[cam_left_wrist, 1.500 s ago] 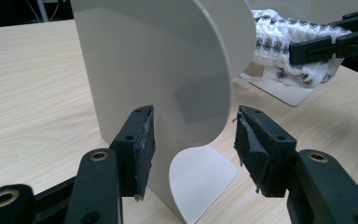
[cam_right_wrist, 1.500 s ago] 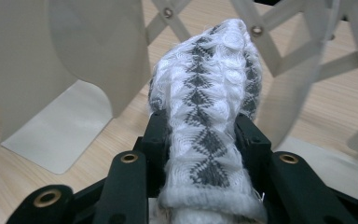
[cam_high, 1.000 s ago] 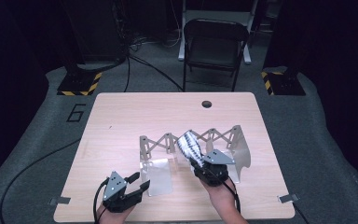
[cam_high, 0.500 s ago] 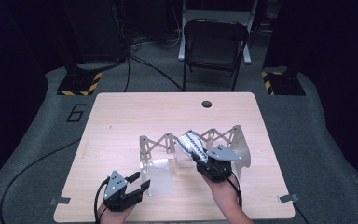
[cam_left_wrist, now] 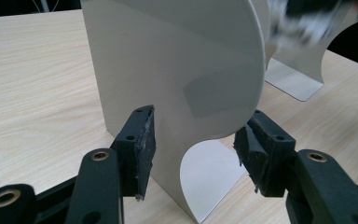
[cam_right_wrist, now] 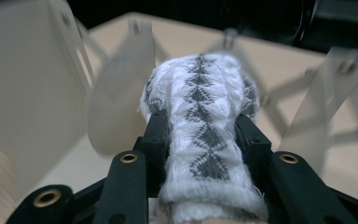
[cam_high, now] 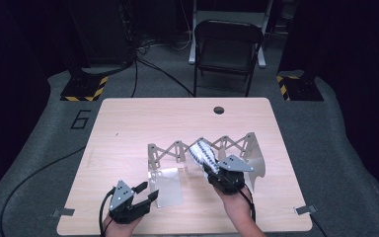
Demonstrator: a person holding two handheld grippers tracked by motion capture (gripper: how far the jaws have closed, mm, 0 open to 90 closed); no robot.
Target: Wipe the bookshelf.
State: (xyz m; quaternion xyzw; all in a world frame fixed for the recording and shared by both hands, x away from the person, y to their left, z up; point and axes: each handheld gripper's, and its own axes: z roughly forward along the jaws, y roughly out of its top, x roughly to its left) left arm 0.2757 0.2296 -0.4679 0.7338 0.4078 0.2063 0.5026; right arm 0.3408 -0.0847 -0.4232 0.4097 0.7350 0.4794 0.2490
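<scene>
A pale folding rack (cam_high: 177, 148) with a scissor lattice stands across the middle of the table, with a flat end plate on each side. My right gripper (cam_high: 209, 165) is shut on a rolled white cloth with a grey diamond pattern (cam_high: 201, 152), tilted up against the lattice. In the right gripper view the cloth (cam_right_wrist: 200, 93) bulges out between the black pads of the right gripper (cam_right_wrist: 203, 126). My left gripper (cam_high: 145, 191) is open at the near left. In its own view the left gripper (cam_left_wrist: 196, 144) straddles the lower part of the left end plate (cam_left_wrist: 177, 60).
The wooden table (cam_high: 128, 128) has a round hole (cam_high: 219, 109) near its far edge. The right end plate (cam_high: 256, 165) stands beside my right hand. A folding chair (cam_high: 227, 44) and yellow-black striped bases (cam_high: 84, 91) sit on the floor beyond.
</scene>
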